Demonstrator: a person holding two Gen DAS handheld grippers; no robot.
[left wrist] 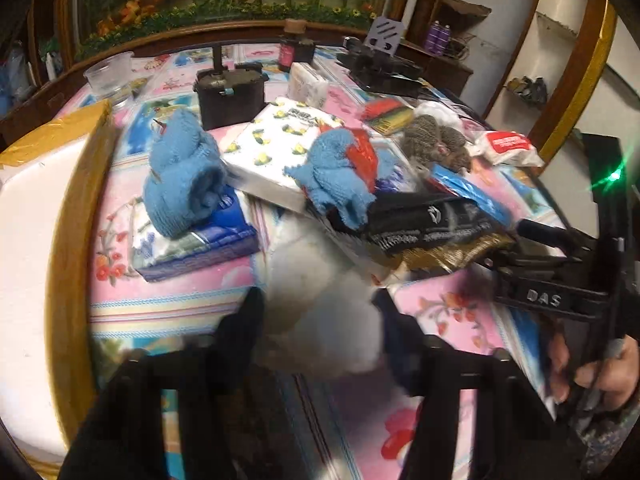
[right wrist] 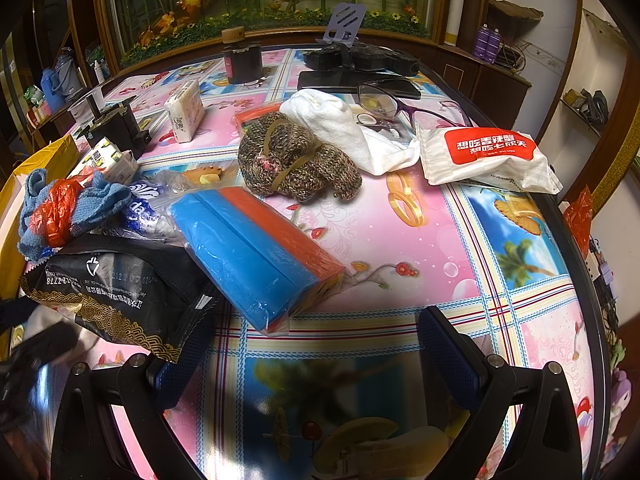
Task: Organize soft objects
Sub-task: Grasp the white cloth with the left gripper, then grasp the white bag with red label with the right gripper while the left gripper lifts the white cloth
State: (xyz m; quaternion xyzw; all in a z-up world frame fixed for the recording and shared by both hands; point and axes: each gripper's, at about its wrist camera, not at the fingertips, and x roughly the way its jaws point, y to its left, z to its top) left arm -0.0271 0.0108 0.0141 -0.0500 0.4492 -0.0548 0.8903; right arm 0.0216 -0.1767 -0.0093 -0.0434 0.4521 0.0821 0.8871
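Note:
My left gripper is shut on a white fluffy soft object, blurred, just above the tablecloth. Beyond it lie a rolled blue knit cloth, a second blue cloth with red plastic, and brown knitted pieces. My right gripper is open and empty over the tablecloth. Ahead of it lie a blue-and-orange wrapped pack, the brown knitted bundle held by a rubber band, a white towel and the blue cloth with red plastic at left.
A white foam box with yellow tape stands at the left. Tissue packs, a black packet, a white-and-red wipes pack, glasses, a black device and a jar crowd the round table.

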